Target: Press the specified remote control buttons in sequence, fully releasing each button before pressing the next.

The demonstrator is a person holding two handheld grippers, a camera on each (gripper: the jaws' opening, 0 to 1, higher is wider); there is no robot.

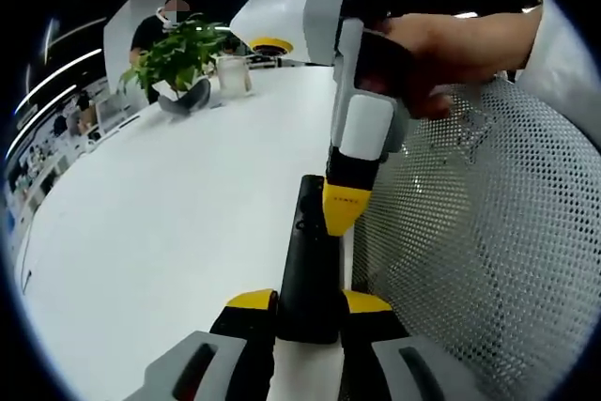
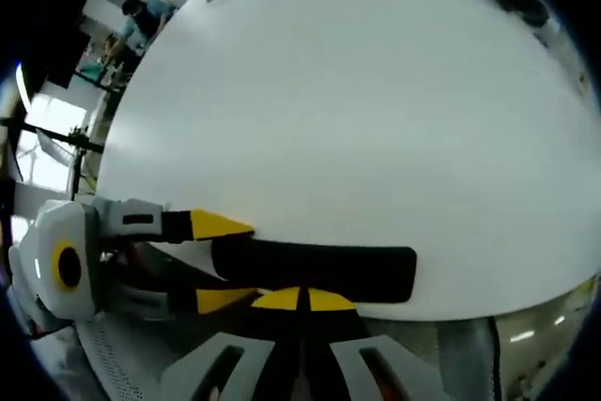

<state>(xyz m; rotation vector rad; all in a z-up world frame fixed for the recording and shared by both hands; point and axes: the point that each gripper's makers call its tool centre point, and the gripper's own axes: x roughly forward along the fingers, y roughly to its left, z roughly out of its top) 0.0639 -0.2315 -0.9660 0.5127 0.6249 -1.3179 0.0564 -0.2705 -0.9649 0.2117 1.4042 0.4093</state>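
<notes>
Left gripper [image 1: 308,305] clamps the unmarked black remote [image 1: 310,265]; no writing legible.

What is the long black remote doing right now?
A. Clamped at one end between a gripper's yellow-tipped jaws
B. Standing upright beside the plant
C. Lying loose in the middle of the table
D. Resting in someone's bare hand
A: in the left gripper view the left gripper has its jaws closed on the near end of the remote, over the white table.

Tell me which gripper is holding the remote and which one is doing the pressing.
The left gripper holds the black remote clamped between its jaws. The right gripper comes down from above, its closed yellow tip on the remote's face.
</notes>
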